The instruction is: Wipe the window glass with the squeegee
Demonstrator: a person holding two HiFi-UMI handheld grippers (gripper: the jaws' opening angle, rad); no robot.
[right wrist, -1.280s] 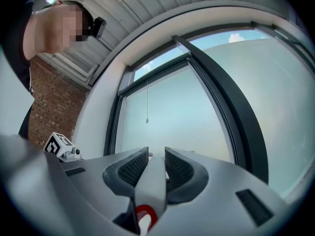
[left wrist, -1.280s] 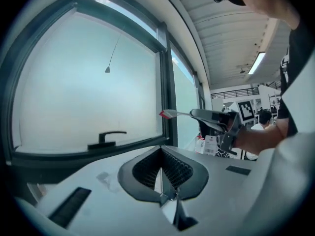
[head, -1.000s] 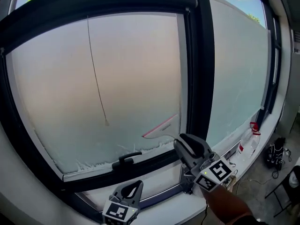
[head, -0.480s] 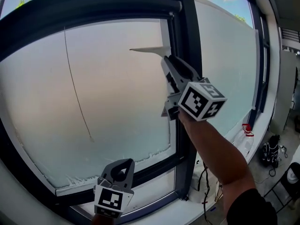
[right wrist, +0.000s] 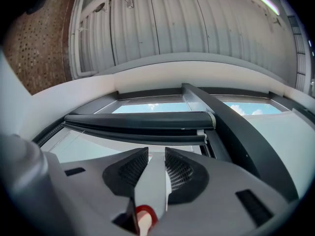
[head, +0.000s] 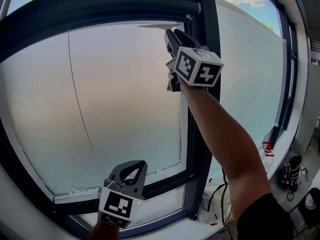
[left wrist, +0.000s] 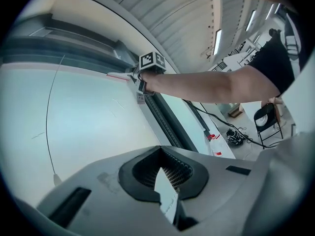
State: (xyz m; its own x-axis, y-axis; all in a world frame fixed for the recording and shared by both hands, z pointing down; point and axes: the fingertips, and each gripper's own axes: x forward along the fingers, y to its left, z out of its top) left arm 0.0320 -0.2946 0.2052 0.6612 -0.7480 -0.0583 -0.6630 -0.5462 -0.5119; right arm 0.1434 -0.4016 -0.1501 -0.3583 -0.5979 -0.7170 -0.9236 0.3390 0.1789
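1. Nearest, low in the head view, the left gripper [head: 134, 170] is held before the bottom rail [head: 160, 181] of the pane. In its own view its jaws are seen drawn together, with only a pale sliver between the pads that cannot be made out as a thing held.
2. Above it, the person's bare forearm [head: 220, 134] is stretched up to the right gripper [head: 171, 36]. Its jaws are clamped on the pale handle of the squeegee [right wrist: 150, 183], and a red end is seen at the handle's base.
3. Beyond those jaws, the blade [head: 157, 26] is laid horizontally just under the upper frame [head: 100, 9], in the pane's top right corner beside the mullion [head: 206, 14]. Its long axis runs leftward from the gripper. Contact with the glass cannot be confirmed.
4. Farthest, the window glass [head: 115, 99] is spread below and to the left of the blade. A downward pull, square to the blade's axis, is judged to be the coming move. Only the right hand is placed for it; the left is well apart, below.
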